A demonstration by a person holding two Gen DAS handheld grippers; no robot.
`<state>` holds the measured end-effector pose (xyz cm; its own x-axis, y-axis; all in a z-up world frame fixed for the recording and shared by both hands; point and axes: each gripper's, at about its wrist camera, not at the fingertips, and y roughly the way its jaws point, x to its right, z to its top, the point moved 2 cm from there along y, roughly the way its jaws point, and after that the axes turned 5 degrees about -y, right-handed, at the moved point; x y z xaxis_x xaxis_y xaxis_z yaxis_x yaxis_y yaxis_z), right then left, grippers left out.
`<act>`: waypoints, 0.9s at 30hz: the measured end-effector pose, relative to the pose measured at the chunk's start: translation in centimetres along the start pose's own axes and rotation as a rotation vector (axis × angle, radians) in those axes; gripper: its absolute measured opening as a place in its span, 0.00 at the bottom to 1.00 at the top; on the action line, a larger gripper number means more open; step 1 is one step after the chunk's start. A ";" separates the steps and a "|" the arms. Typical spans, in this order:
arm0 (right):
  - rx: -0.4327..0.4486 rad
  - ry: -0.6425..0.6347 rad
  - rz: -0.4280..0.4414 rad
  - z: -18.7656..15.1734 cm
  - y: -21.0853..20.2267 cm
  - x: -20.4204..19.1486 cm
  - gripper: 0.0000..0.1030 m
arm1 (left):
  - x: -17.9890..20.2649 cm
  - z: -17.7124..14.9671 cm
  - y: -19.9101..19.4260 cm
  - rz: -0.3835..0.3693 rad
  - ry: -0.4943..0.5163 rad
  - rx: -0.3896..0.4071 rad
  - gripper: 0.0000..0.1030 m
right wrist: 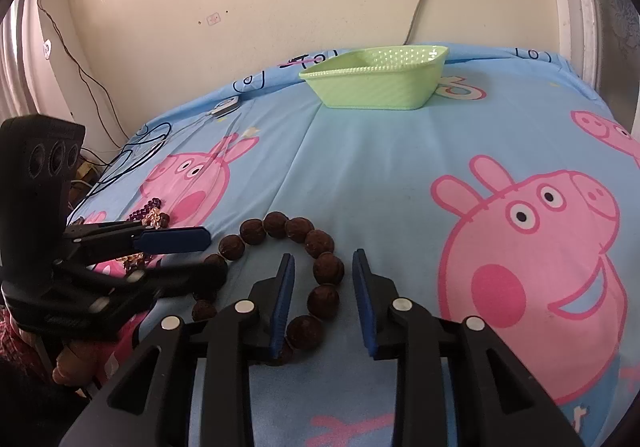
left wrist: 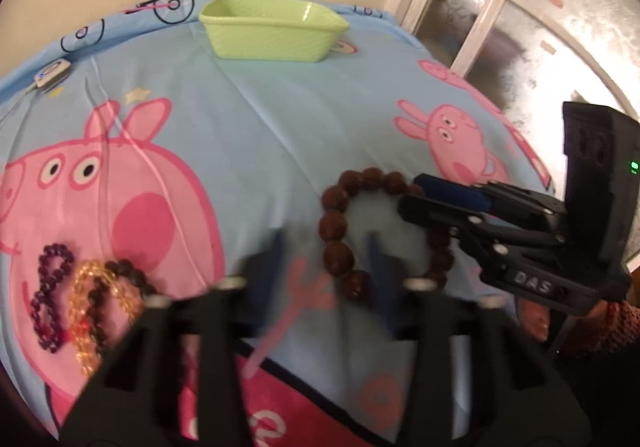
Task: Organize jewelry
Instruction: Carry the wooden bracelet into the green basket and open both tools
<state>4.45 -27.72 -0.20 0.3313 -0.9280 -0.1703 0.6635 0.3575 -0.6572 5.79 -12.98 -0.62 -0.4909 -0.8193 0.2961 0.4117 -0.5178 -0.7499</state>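
Note:
A bracelet of large brown beads [left wrist: 334, 225] [right wrist: 276, 225] lies flat on the blue cartoon-pig sheet [left wrist: 248, 135]. My left gripper [left wrist: 327, 237] is blurred; its jaws straddle the ring's left side with room either side of the beads, so it is open. From the opposite side my right gripper [right wrist: 323, 255] [left wrist: 410, 193] straddles another stretch of the ring, a visible gap beside the beads, open. The left gripper [right wrist: 216, 253] also shows in the right wrist view. Purple [left wrist: 52, 287], amber [left wrist: 86, 311] and dark [left wrist: 124, 271] bracelets lie tangled at the left. A light green basket [left wrist: 272, 39] [right wrist: 376, 91] stands at the far edge.
A small white device [left wrist: 52, 73] [right wrist: 226, 107] with a thin cable lies near the far left edge. Black cables [right wrist: 132, 155] hang off the left side. A cream wall backs the bed, and a white-framed glass door [left wrist: 500, 7] stands to the right.

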 end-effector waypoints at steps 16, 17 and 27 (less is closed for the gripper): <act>0.168 0.016 0.092 13.5 0.9 3.4 0.00 | -0.8 14.9 -2.8 0.012 0.022 0.158 0.14; 0.175 0.027 0.089 14.7 1.5 4.1 0.00 | -1.1 16.4 -2.4 0.018 0.017 0.166 0.14; 0.052 0.212 -0.041 21.0 11.5 12.1 0.00 | -5.0 25.2 7.2 0.210 -0.065 0.153 0.22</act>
<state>30.14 -32.66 5.61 0.1585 -0.9413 -0.2980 0.7091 0.3186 -0.6290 30.54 -18.83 7.36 -0.3343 -0.9243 0.1843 0.6134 -0.3619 -0.7020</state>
